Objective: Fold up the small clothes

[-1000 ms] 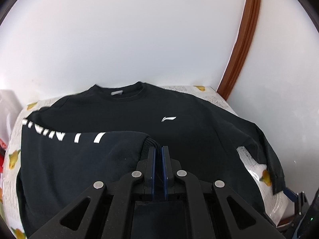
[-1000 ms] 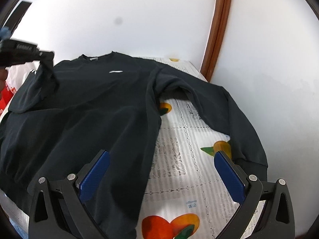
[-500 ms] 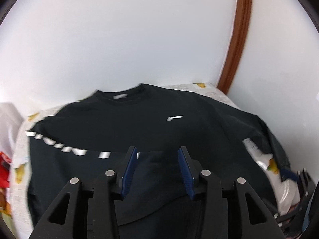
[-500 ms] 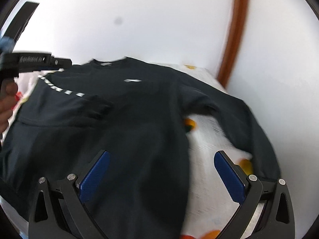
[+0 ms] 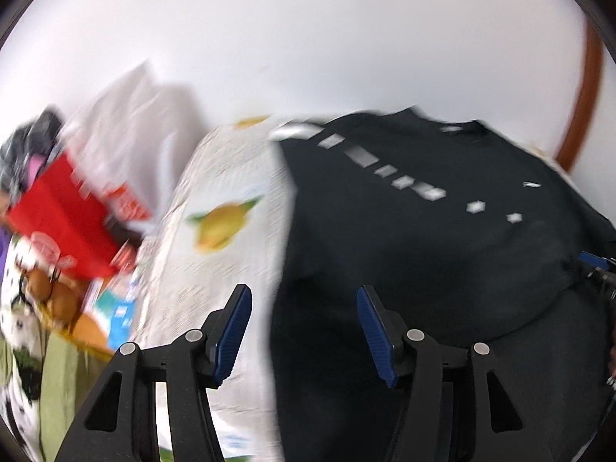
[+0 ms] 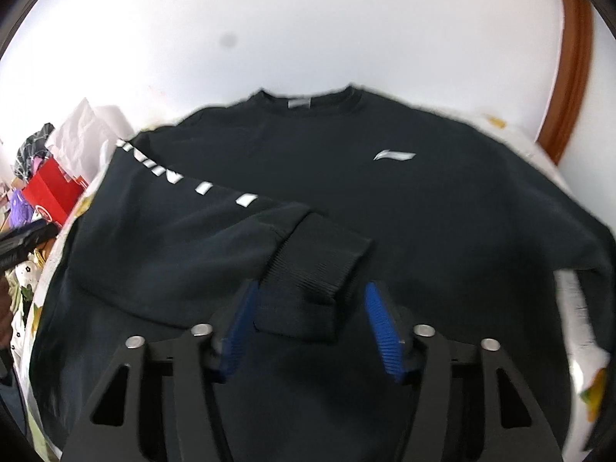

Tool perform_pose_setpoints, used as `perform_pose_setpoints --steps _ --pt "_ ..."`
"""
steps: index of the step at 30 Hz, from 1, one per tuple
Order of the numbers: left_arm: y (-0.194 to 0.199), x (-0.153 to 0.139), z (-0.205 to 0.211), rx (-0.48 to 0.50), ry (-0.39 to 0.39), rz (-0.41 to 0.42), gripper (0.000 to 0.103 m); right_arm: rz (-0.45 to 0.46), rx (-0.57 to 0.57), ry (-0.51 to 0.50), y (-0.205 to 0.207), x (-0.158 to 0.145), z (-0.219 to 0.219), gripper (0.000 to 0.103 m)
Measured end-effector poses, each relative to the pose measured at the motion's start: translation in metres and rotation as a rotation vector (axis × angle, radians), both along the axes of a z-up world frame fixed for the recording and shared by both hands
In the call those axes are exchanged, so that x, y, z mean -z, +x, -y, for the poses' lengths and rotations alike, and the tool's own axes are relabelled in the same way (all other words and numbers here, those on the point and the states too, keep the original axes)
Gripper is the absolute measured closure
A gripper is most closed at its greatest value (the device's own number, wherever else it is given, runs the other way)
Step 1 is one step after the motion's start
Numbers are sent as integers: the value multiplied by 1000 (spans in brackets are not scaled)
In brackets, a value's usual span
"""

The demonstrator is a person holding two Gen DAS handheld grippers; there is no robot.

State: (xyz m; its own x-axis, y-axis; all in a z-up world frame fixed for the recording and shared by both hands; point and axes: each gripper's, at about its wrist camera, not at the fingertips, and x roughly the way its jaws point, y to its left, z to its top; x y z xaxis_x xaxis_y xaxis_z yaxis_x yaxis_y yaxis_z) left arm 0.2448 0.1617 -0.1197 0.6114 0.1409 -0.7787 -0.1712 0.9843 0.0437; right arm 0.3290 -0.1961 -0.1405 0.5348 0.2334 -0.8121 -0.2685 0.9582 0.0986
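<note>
A white wall (image 6: 308, 19) stood behind everything, with a brown trim (image 6: 569, 57) running down it at the right. Below it a surface under a fruit-printed cloth (image 5: 223, 231) carried a black sweatshirt (image 6: 385, 200), spread front up with its collar toward the wall. The sweatshirt covered most of the cloth; bare cloth showed along its left edge in the left wrist view and in a narrow strip at its right edge (image 6: 577, 308) in the right wrist view. One sleeve (image 6: 184, 231), with white lettering, lay folded across the chest, its ribbed cuff (image 6: 319, 258) ending near the middle.

Left of the surface sat a blurred pile: white bags (image 5: 134, 123) and a red bag (image 5: 61, 223); its contents could not be made out.

The left gripper (image 5: 304, 331) hung over the sweatshirt's left edge, its jaws opening, with nothing pinched between its blue pads (image 5: 235, 331). The right gripper (image 6: 312, 331) was just before the cuff, its jaws closing, the cuff's end between the pads (image 6: 381, 331); the pads were not yet pressing on it.
</note>
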Motion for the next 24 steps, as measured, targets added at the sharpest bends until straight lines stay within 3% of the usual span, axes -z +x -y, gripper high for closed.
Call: perform_pose_setpoints --steps 1,4,10,11,13,14,16,17,18,19,24 --pt "-2 7 -9 -8 -10 -10 49 -24 5 -4 6 8 -3 63" --pt "-5 30 -26 -7 -27 -54 49 -68 34 -6 18 23 -3 63" --pt "10 44 -23 55 -49 -52 49 -51 70 -3 33 28 -3 65" --pt "15 43 -20 64 -41 -46 49 -44 70 -11 35 29 -5 68" --pt "27 43 -16 69 -12 -38 49 -20 63 -48 41 27 -9 98" --pt "32 42 -13 74 1 -27 50 -14 66 -64 44 26 -10 99" --pt "43 43 -9 76 17 -13 68 -22 57 -32 49 21 -6 100" --pt "48 46 -9 83 -3 -23 74 -14 53 -16 50 16 -5 100" --pt "49 46 -8 91 -28 -22 86 3 53 -10 50 9 -3 101" --pt "49 45 -8 96 -57 -11 89 29 45 7 50 -1 -1 101" --pt "42 43 -12 73 -33 25 91 168 89 48 45 -44 28 101"
